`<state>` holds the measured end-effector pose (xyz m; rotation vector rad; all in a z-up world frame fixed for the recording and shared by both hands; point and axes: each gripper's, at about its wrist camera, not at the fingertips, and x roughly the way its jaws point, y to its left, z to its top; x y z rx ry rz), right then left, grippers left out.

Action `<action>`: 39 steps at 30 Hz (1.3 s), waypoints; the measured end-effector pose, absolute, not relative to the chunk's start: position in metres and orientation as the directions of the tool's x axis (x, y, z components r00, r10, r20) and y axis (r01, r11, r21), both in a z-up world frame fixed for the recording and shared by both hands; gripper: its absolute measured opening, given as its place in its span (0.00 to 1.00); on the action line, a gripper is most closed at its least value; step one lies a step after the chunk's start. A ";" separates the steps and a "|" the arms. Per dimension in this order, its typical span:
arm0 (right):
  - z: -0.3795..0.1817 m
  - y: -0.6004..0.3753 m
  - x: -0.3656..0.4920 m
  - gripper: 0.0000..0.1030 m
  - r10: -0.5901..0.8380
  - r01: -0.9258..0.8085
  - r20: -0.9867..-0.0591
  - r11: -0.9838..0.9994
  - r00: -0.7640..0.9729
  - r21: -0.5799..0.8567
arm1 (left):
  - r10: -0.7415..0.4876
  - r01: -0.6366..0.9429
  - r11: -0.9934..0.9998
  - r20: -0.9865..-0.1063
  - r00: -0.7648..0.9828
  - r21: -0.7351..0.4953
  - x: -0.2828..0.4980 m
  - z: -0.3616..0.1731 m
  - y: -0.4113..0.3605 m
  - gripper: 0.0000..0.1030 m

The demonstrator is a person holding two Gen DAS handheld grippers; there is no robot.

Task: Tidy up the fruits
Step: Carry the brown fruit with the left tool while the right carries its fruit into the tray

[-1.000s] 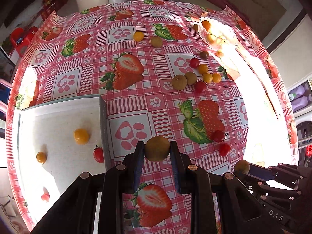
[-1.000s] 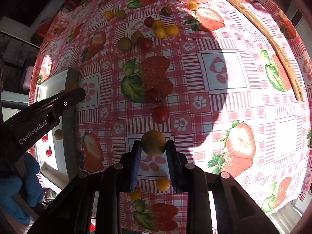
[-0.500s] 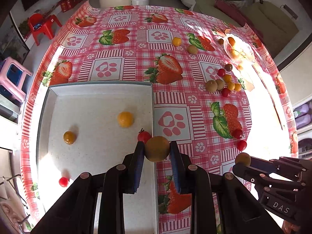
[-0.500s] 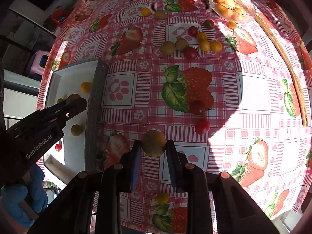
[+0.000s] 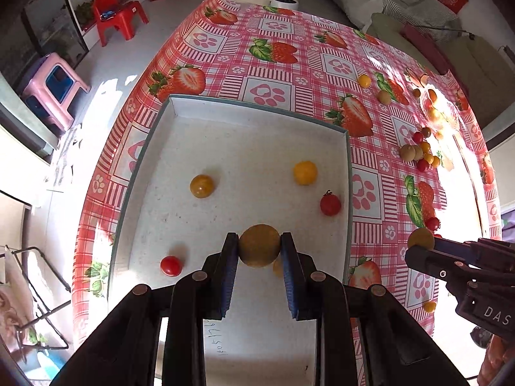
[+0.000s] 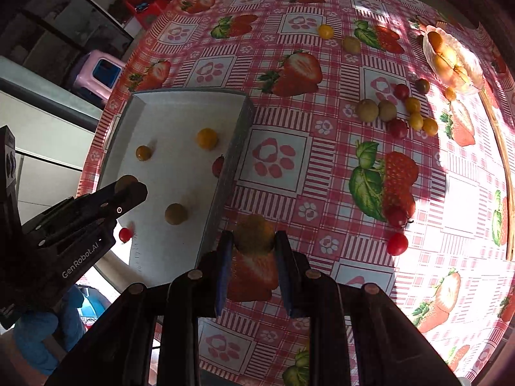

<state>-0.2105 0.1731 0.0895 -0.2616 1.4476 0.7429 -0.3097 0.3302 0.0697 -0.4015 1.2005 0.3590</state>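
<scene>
Pink-checked strawberry-print tablecloth covers the table (image 5: 289, 74). Shallow white rectangular tray (image 5: 347, 173) sits on it, holding several loose fruits. Left claw (image 5: 259, 251) hangs over the tray, clamped on a round brownish-yellow fruit (image 5: 259, 249). Right claw (image 6: 254, 241) is over the cloth just beside the tray's right wall, clamped on a round olive-brown fruit (image 6: 254, 233). Small red tomato (image 5: 330, 204) lies inside the tray near the right wall.

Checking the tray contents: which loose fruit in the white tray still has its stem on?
The red tomato beside the tray's right wall; a dark stem curls from its top. The other red tomato, near the left wall, shows none.
</scene>
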 end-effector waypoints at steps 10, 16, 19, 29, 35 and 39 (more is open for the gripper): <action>0.088 0.221 -0.211 0.28 0.311 -0.652 -0.947 0.703 -0.076 0.284 | 0.100 -0.526 0.847 -0.949 0.299 -0.077 -0.316 0.056 0.366 0.27; 0.075 0.240 -0.210 0.28 0.298 -0.657 -0.949 0.696 -0.103 0.290 | 0.119 -0.526 0.849 -0.955 0.273 -0.044 -0.308 0.042 0.378 0.27; 0.067 0.252 -0.209 0.28 0.288 -0.662 -0.950 0.691 -0.117 0.291 | 0.117 -0.527 0.849 -0.958 0.261 -0.040 -0.307 0.036 0.381 0.27; 0.045 0.283 -0.202 0.28 0.260 -0.667 -0.953 0.683 -0.158 0.296 | 0.112 -0.515 0.857 -0.966 0.234 -0.026 -0.308 0.024 0.385 0.27; 0.032 0.292 -0.199 0.28 0.231 -0.667 -0.957 0.688 -0.173 0.287 | 0.109 -0.512 0.859 -0.969 0.223 -0.021 -0.307 0.020 0.386 0.27; 0.024 0.298 -0.201 0.28 0.210 -0.677 -0.961 0.682 -0.179 0.275 | 0.105 -0.510 0.860 -0.970 0.220 -0.023 -0.307 0.018 0.388 0.27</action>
